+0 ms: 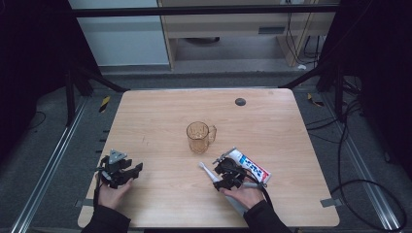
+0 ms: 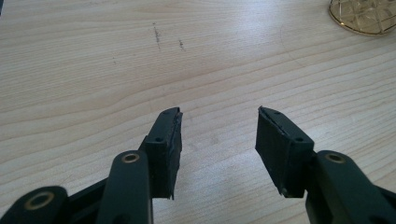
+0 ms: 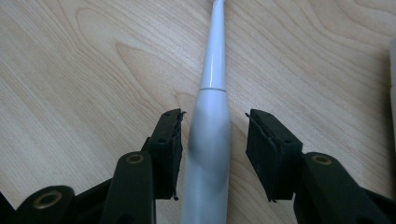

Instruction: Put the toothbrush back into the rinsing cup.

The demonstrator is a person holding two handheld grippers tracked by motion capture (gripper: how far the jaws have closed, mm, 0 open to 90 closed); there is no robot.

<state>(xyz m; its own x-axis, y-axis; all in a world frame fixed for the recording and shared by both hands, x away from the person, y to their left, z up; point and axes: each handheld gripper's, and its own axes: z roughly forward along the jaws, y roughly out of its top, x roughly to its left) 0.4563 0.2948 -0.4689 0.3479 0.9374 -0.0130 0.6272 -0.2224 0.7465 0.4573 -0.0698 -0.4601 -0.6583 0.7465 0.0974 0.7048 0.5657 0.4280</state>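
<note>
the right gripper point(image 3: 212, 123) has its two black jaws spread on either side of a white plastic electric toothbrush point(image 3: 208, 154), which lies flat on the light wooden table point(image 3: 84, 70). the left pad sits just beside the handle, and a sliver of wood shows between the handle and the right pad, so neither pad presses on it. the toothbrush's slimmer neck runs straight away from the jaws. in the high view the right gripper point(image 1: 228, 175) is over the toothbrush point(image 1: 206, 170), whose head points toward the table's middle. just beside it, on the right, lies a white toothpaste tube with red and blue print point(image 1: 250, 166). beyond them stands a clear amber plastic mug with a handle point(image 1: 199, 136), upright near the table's centre. the left gripper point(image 2: 218, 126) is well apart at the table's left, jaws spread over bare wood with nothing between them.
</note>
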